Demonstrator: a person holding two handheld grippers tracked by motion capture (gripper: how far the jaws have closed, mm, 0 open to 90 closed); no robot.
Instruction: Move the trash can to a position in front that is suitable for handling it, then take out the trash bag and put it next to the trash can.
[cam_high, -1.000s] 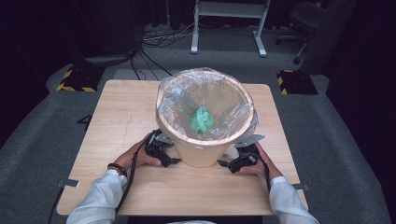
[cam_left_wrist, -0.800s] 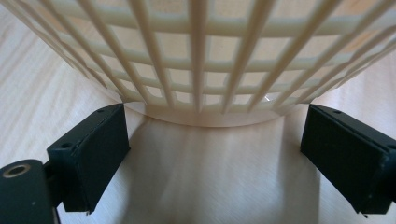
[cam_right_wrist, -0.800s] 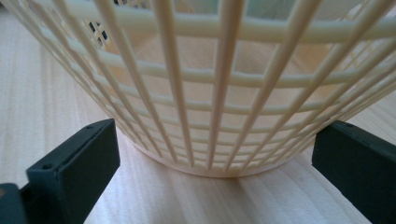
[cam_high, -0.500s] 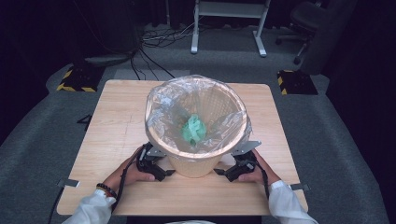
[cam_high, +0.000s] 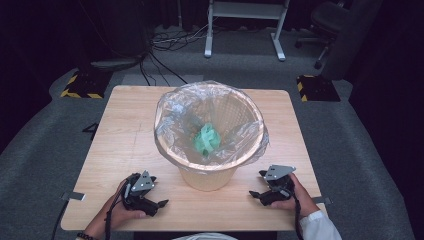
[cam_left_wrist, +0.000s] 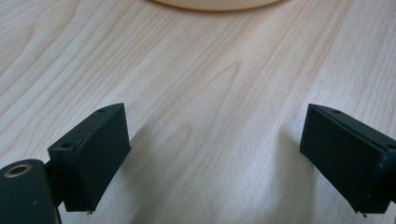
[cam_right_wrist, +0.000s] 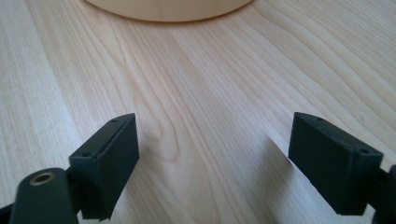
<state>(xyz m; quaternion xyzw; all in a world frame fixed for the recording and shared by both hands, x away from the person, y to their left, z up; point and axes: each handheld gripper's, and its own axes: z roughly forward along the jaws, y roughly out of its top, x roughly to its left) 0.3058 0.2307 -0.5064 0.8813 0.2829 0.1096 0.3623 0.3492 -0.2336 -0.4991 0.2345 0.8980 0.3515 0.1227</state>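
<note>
Standing upright near the middle of the wooden table (cam_high: 125, 130): a beige perforated wastebasket (cam_high: 207, 177), lined with a clear plastic bag (cam_high: 172, 107) folded out over its rim. At the bottom inside, a crumpled green wad (cam_high: 207, 139).

To the basket's left and toward the near edge of the table, the left gripper (cam_high: 161, 203), held in a hand and lying low over the wood, tips pointed toward the basket's foot. Near the basket but apart from it, bare table between. Jaws spread wide in the left gripper view, nothing between them but wood grain; the basket's rounded base (cam_left_wrist: 217, 3) showing at the top edge, ahead of the left gripper (cam_left_wrist: 215, 161) and well clear of the pads.

To the basket's right, also toward the near edge, the right gripper (cam_high: 254, 194), likewise hand-held and low, tips pointed in at the basket's foot, near it and not touching. Jaws apart, having just been closing a little, with nothing between them. In the right gripper view, the basket's base (cam_right_wrist: 168, 9) at the top, ahead of the right gripper (cam_right_wrist: 212, 158) and slightly left of centre, with a stretch of bare table between.

Basket between the two grippers, touched by neither.
</note>
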